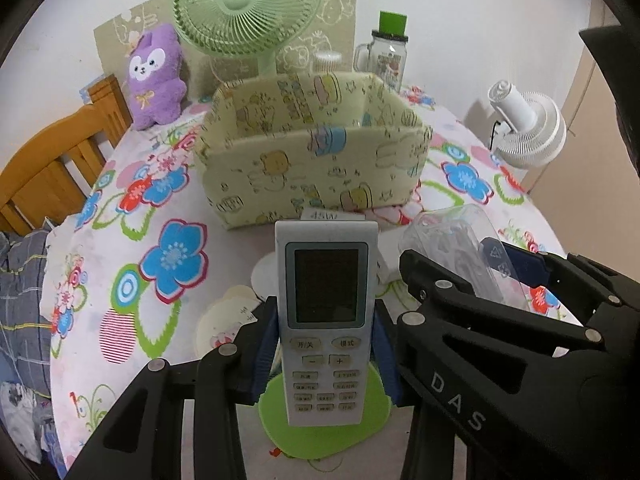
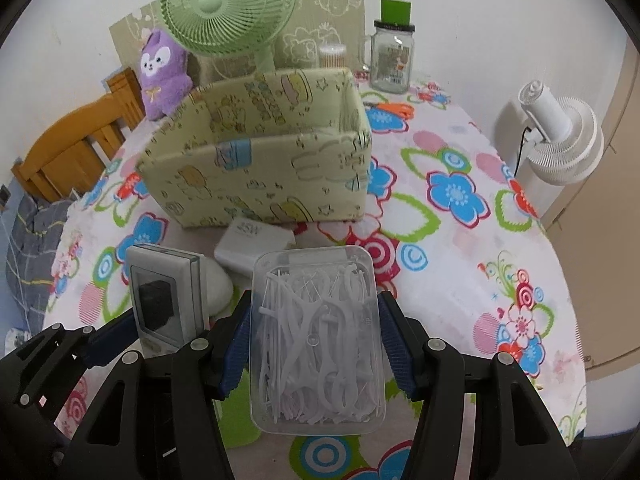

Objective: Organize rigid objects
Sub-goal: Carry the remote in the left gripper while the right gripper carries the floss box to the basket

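A: Why is the left tool (image 1: 326,344) clenched on the remote control (image 1: 327,320) across its narrow sides, partway down the body?

B: My guess is balance. The blue pads press on both long edges beside the top buttons, so the remote stands upright between the fingers, screen end pointing toward the fabric storage box (image 1: 312,160), which looks like where it is headed

A: And the right tool (image 2: 314,344)?

B: It grips the clear plastic case of floss picks (image 2: 316,340) the same way, pads against both long sides, short end toward the box (image 2: 260,168). The case is wide, so the jaws stand further apart, yet they do bear on it

A: Where do the two things sit relative to that box?

B: Both are on the near side of it, with the remote on the left and the case on the right, close together. They look raised off the worktop (image 2: 460,248), though I cannot be sure of that

A: Anything between them and the box?

B: A white charger block (image 2: 256,244) lies just in front of the box's near wall, below the tools' path. The box itself looks empty from here, so either thing could probably drop in
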A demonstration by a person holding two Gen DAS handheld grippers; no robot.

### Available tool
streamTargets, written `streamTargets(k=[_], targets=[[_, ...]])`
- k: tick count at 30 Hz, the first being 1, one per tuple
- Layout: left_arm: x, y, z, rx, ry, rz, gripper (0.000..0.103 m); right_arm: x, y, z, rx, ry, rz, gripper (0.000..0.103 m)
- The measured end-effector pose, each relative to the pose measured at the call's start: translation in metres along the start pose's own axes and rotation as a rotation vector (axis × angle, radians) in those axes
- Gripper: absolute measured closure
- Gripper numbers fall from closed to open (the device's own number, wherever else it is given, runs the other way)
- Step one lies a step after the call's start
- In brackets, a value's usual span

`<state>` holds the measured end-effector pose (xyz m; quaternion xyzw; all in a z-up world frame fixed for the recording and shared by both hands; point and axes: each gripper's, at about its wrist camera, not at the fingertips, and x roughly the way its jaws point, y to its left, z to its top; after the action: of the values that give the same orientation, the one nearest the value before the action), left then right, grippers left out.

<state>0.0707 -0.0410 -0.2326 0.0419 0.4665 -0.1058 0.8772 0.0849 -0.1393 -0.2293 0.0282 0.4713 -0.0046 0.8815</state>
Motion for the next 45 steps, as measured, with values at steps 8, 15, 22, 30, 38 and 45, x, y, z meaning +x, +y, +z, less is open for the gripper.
streamTargets(k=[8, 15, 22, 30, 38, 45], targets=[[-0.028, 0.000, 0.015, -0.015, -0.043, 0.007, 0.058, -0.028, 0.003, 0.015, 0.000, -0.039, 0.007, 0.041], [-0.051, -0.001, 0.026, -0.012, -0.073, 0.012, 0.058, -0.054, 0.004, 0.026, 0.006, -0.072, 0.008, 0.041], [-0.074, -0.005, 0.038, -0.005, -0.101, 0.036, 0.058, -0.077, 0.002, 0.037, 0.021, -0.097, 0.000, 0.041], [-0.097, -0.008, 0.052, 0.007, -0.155, 0.049, 0.058, -0.106, 0.002, 0.053, 0.011, -0.156, -0.017, 0.041], [-0.111, -0.006, 0.068, -0.002, -0.179, 0.045, 0.058, -0.121, 0.001, 0.068, 0.018, -0.188, -0.014, 0.041], [-0.116, -0.005, 0.077, -0.014, -0.193, 0.049, 0.058, -0.125, 0.001, 0.079, 0.012, -0.201, -0.008, 0.041]])
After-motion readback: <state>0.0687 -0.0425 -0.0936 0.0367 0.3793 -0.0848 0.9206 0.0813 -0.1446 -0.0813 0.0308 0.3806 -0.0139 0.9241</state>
